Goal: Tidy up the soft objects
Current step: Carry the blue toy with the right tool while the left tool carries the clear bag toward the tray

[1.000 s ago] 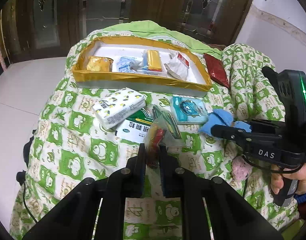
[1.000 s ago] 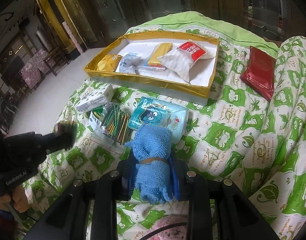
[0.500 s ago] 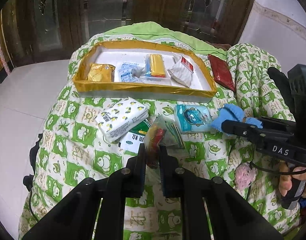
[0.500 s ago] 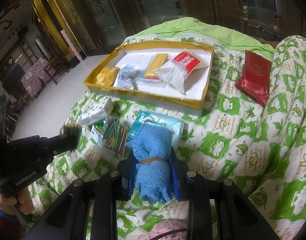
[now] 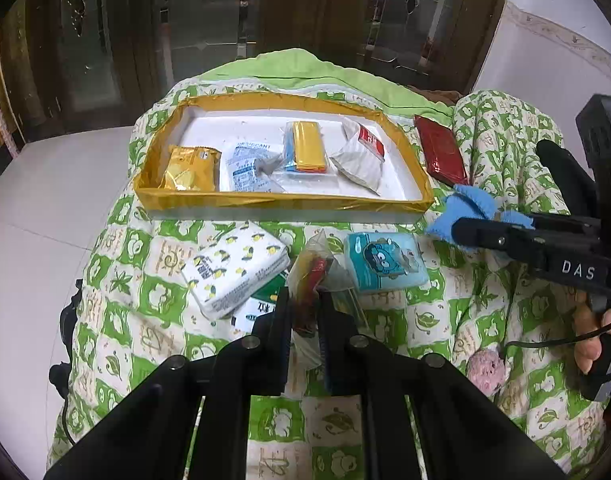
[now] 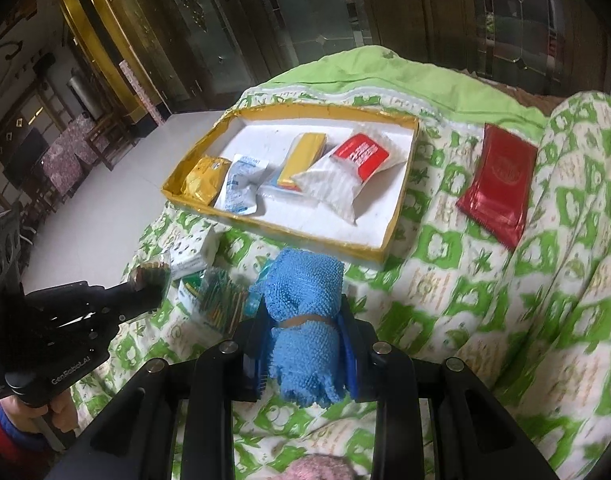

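My left gripper [image 5: 305, 320] is clamped on a clear bag [image 5: 313, 272], lifted just above the quilt [image 5: 117, 280] short of the tray [image 5: 281, 202]. My right gripper [image 6: 305, 344] pinches a rolled blue towel [image 6: 305, 308], held near the tray's front right corner. I judge both are mid-carry. Next, each must clear the rim and drop onto bare tray floor, right of the packets.

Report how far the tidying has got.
Done: four packets lie in the gold-rimmed tray. In hand: right gripper holds the blue towel roll; left gripper holds a clear bag. Left on the quilt: lemon-print tissue pack, blue cartoon pack, red pouch.
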Demonstrator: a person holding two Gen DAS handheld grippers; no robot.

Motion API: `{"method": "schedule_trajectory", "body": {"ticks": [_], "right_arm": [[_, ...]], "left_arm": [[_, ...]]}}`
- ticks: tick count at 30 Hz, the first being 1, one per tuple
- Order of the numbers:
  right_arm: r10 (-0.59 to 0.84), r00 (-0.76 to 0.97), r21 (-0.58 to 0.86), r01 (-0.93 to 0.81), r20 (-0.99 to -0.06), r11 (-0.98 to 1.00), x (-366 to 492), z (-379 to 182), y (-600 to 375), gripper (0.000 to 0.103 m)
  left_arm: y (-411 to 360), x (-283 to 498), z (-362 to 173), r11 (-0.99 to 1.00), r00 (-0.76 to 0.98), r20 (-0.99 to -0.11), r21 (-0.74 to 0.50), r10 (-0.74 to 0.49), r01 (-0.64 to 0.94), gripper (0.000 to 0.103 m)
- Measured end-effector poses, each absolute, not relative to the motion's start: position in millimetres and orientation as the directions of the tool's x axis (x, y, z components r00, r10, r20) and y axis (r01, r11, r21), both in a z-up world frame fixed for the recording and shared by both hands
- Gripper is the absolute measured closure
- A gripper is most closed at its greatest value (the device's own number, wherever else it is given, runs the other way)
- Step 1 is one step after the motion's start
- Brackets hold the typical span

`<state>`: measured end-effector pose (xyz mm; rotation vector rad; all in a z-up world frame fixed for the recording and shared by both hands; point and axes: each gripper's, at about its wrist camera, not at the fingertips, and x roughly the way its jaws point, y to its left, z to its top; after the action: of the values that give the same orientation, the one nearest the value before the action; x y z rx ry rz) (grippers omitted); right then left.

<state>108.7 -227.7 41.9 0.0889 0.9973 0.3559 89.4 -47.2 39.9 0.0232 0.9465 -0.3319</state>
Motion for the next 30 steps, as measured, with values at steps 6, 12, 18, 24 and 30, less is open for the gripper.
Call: {"method": "schedule_trajectory", "body": {"ticks": [6,12,18,24,30], "right_arm": [[0.313,0.498,0.207,-0.258,-0.809,0.944,121,45,-230,0.072],[0.309,0.504,0.205,-0.252,-0.806,0.946,126,39,-233,0.072],[0.301,0.52,0.21,-0.227,-0.8,0.951,130,35,-240,0.072],[0.302,0.535,0.23,-0.2,-0.789,0.953,133,33,-248,0.072],[0.303,0.548,0.242,-0.182,-0.78,0.953,137,34,-250,0.072]], "left_arm": [[-53,98,40,0.947,0.536,-0.8,-0.117,-0.268,0.299,0.091],[-58,105,41,0.946,0.537,-0.799,-0.114,-0.269,0.305,0.091],[-59,108,42,0.945,0.54,-0.795,-0.123,-0.277,0.304,0.091],[-59,111,43,0.943,0.54,-0.791,-0.137,-0.288,0.302,0.091],[-67,121,48,0.939,0.538,-0.788,-0.142,-0.298,0.312,0.091]]}}
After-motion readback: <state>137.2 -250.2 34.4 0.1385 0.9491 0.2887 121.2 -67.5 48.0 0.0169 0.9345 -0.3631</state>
